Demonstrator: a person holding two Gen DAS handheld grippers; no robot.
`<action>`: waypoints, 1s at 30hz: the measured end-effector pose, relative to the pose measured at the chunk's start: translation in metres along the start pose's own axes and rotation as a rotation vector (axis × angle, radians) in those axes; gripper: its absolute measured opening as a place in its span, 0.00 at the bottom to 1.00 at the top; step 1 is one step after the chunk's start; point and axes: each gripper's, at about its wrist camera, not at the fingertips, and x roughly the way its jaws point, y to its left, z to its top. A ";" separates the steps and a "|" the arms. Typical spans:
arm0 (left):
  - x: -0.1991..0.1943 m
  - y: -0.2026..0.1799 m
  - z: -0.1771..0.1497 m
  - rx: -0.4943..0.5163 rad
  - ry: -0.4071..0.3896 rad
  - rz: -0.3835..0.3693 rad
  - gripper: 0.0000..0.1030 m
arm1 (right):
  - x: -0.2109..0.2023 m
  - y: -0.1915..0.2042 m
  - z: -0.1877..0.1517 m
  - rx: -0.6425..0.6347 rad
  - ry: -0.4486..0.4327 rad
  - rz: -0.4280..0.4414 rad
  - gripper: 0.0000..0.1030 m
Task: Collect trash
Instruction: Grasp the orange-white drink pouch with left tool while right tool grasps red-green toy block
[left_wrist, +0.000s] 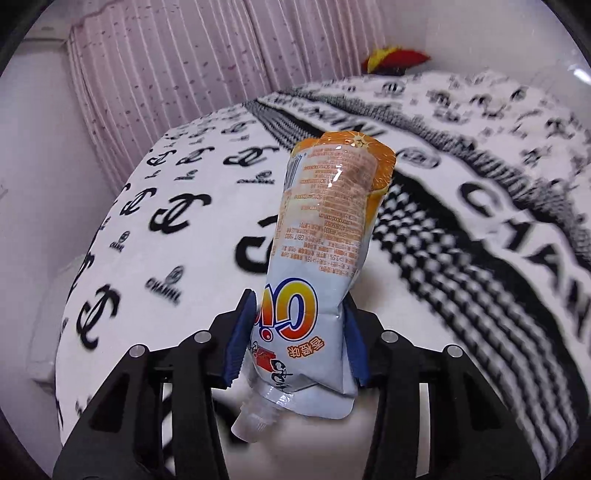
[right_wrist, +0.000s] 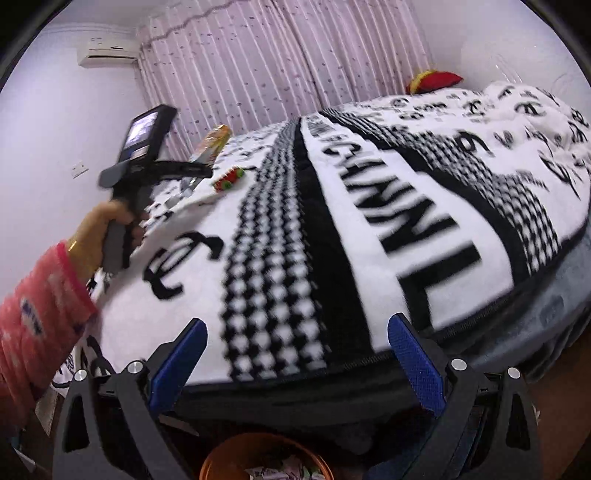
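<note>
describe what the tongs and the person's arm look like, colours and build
Both tongs share a build: black angular plastic linkage arms with round silver pivot screws, tipped with blue ribbed pads. The left tongs match the right tongs. Seen from the right wrist view, the left unit has a dark pistol handle with a small screen on top. The left hand shows bare skin, a gold bangle and a fuzzy pink-red sleeve.

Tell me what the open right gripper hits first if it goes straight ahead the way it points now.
Most likely the black-and-white logo-printed fleece blanket on the bed. The right gripper stands open and empty, fingers aimed across the blanket's houndstooth stripe. Nothing else shows in that line, though depth is hard to judge.
</note>
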 end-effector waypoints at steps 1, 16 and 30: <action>-0.014 0.003 -0.005 -0.005 -0.016 -0.007 0.43 | 0.001 0.005 0.007 -0.014 -0.012 0.007 0.94; -0.178 0.098 -0.142 -0.206 -0.099 0.061 0.43 | 0.116 0.100 0.136 -0.175 0.003 0.018 0.94; -0.205 0.130 -0.195 -0.321 -0.117 0.050 0.43 | 0.301 0.149 0.217 -0.102 0.210 -0.209 0.78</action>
